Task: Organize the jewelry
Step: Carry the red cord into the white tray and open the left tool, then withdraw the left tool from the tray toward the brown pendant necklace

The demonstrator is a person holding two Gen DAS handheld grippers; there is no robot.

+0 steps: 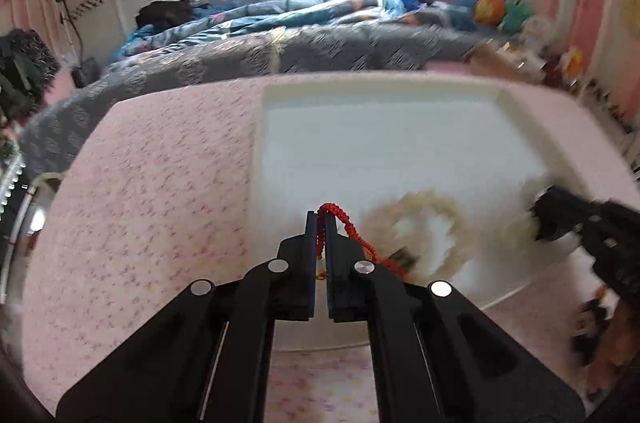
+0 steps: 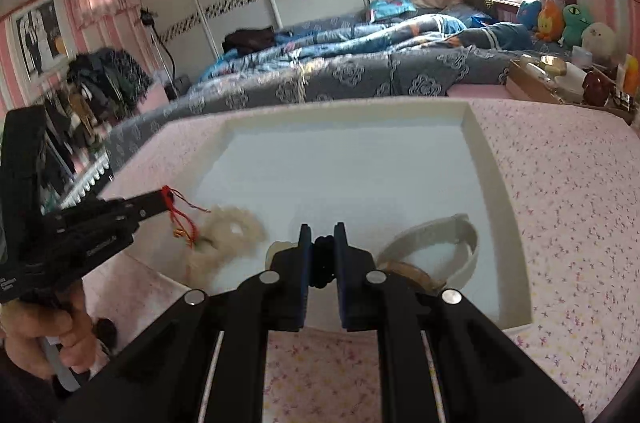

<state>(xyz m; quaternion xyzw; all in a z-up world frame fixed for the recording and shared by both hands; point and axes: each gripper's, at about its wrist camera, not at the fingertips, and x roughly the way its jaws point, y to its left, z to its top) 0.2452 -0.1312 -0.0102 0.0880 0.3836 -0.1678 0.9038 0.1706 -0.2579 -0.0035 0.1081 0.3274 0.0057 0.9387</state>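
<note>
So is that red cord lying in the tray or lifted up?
Lifted at one end: the left gripper is shut on the red cord, which droops toward the white tray.

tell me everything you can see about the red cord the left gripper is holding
The red cord is a thin braided string, bright red, pinched between the shut fingers of the left gripper. It loops up past the fingertips, then trails down toward a blurred pale bead bracelet in the white tray. From the right wrist view, small gold-coloured bits hang at its lower end.
</note>
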